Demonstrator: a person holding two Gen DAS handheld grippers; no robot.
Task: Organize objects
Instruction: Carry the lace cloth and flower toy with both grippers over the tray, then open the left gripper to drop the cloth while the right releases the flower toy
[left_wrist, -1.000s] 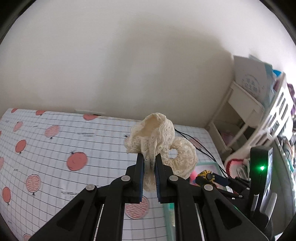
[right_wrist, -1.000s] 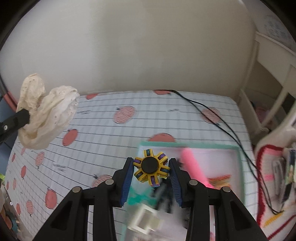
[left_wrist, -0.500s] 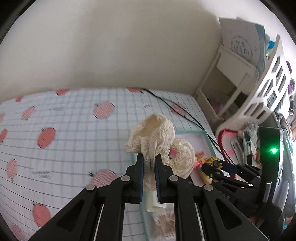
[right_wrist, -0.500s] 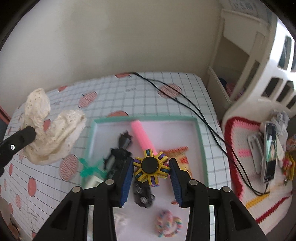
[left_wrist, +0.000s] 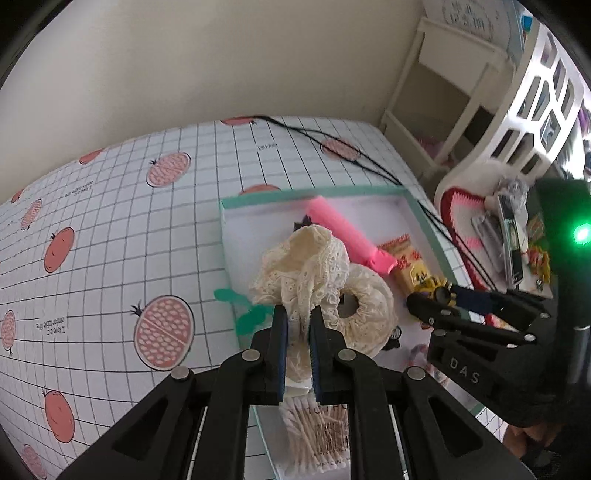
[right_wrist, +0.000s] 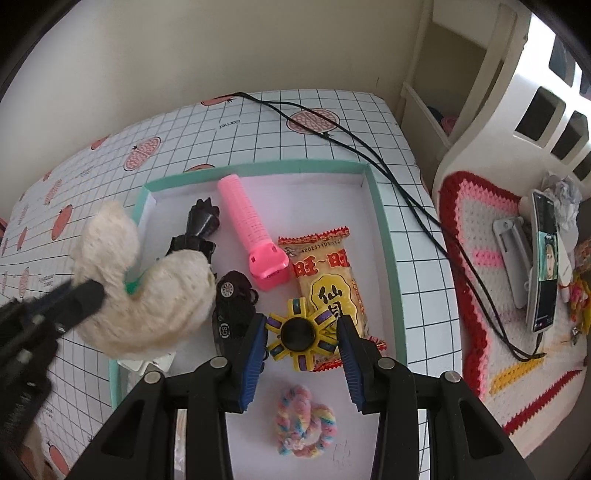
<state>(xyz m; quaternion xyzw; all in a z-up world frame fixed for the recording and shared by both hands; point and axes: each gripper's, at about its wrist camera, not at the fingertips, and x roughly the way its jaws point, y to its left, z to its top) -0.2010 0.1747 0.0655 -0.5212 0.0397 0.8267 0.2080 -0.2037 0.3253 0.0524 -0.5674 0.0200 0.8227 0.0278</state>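
My left gripper (left_wrist: 298, 325) is shut on a cream lace scrunchie (left_wrist: 314, 266) and holds it above the left part of a white tray with a teal rim (left_wrist: 310, 194). The scrunchie also shows in the right wrist view (right_wrist: 147, 295). My right gripper (right_wrist: 301, 332) is shut on a yellow and purple fidget spinner (right_wrist: 301, 334) and holds it over the tray (right_wrist: 384, 229). In the tray lie a pink hair roller (right_wrist: 251, 236), a snack packet (right_wrist: 325, 273), a black toy car (right_wrist: 232, 302), a black clip (right_wrist: 199, 225) and a rainbow hair tie (right_wrist: 303, 421).
The tray sits on a checked tablecloth (left_wrist: 110, 240) with pomegranate prints. A pack of cotton swabs (left_wrist: 317, 432) lies at the tray's near end. A black cable (right_wrist: 369, 155) runs past its right side. A crocheted mat (right_wrist: 491, 258) with a phone (right_wrist: 543, 258) and white shelving (left_wrist: 461, 92) stand to the right.
Both grippers have moved forward and down over the tray, each still holding its object. The view has tilted from the wall down to the tray's contents.
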